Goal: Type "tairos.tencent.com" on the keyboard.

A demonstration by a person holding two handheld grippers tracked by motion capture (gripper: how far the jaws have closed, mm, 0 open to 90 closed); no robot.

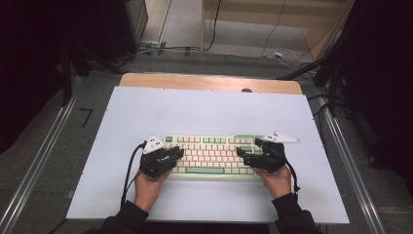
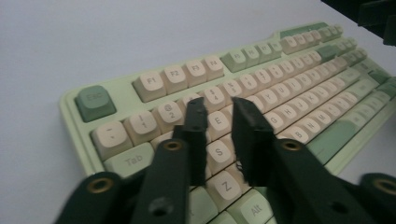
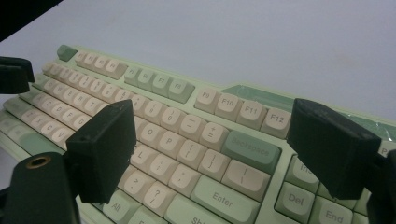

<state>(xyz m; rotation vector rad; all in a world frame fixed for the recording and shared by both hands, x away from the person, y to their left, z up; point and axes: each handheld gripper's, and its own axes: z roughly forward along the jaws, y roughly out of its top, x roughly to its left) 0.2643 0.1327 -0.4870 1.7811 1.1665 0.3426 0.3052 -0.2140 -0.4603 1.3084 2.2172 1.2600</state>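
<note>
A pale green keyboard [image 1: 209,157] with cream keys lies on the white table top, near the front middle. My left gripper [image 1: 178,153] rests over its left end, held by a hand. In the left gripper view the left gripper [image 2: 219,107] has its jaws drawn close with a narrow gap, above the E and S keys of the keyboard [image 2: 154,84]; nothing is clamped between them. My right gripper [image 1: 242,154] hovers over the right end. In the right gripper view the right gripper [image 3: 215,128] stands wide open above the keyboard [image 3: 252,147] around the Backspace and Enter keys.
The white board [image 1: 204,109] covers a wooden table [image 1: 209,82] whose far edge shows behind it. Metal rails [image 1: 39,161] run along both sides. Cables and dark stands lie on the floor beyond the table.
</note>
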